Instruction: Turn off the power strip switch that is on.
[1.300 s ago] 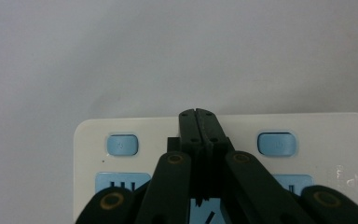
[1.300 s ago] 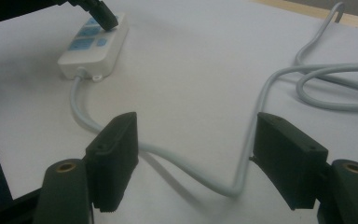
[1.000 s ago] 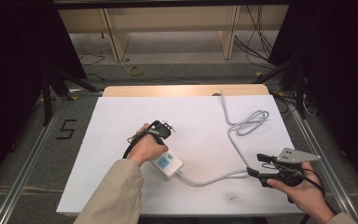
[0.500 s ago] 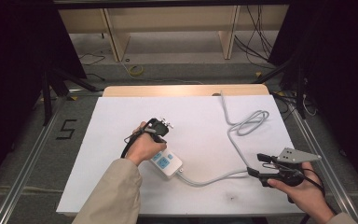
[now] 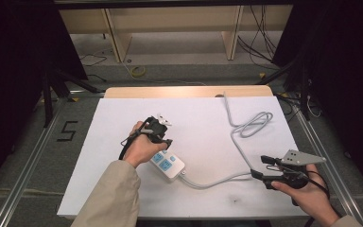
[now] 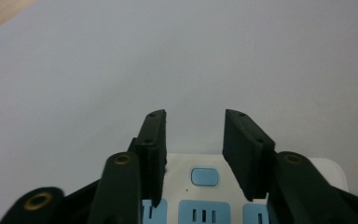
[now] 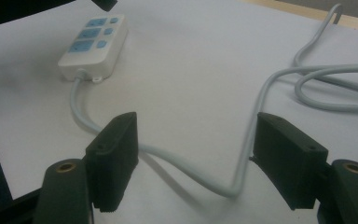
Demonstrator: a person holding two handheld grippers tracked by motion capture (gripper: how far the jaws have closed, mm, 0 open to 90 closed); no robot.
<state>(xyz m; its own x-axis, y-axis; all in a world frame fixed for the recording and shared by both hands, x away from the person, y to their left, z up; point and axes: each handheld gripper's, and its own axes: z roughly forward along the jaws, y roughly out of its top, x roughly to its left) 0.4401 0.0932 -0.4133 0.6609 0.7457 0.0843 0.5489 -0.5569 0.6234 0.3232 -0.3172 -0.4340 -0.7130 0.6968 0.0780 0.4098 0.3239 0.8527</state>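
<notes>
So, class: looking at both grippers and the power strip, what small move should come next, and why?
Probably the left gripper should lift clear of the power strip. Its jaws have just been opening, and nothing sits between them but the strip's blue switch below. The right gripper is open, its jaws either side of the grey cord, which lies slack.

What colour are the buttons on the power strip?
Light blue, on the white power strip; clearest in the right gripper view.

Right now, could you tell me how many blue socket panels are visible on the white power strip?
3, in a row along the power strip: nearest its cable end, middle, far end. More may hide under the left gripper.
</notes>
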